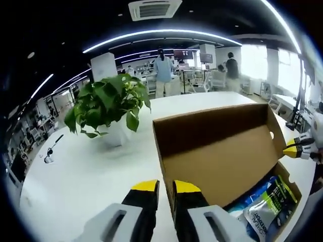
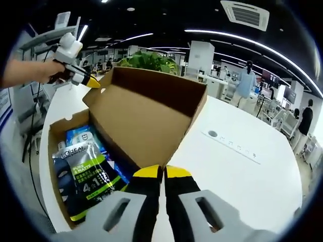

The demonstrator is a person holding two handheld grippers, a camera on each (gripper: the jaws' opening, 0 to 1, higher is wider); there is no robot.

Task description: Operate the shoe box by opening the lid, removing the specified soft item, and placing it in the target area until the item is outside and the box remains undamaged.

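The brown cardboard shoe box stands open on the white table, its lid raised upright. Inside lie a grey-green L'Oreal pouch and blue soft packs. My left gripper is closed on the lid's near side edge. From the right, the right gripper touches the lid's other side. In the right gripper view, my right gripper pinches the lid at its lower corner. The pouch and a blue pack show in the box. A hand holds the left gripper at the lid's far corner.
A potted green plant in a white pot stands on the table left of the box, also behind the lid. A socket strip is set into the table. A small dark object lies far left. People stand at desks behind.
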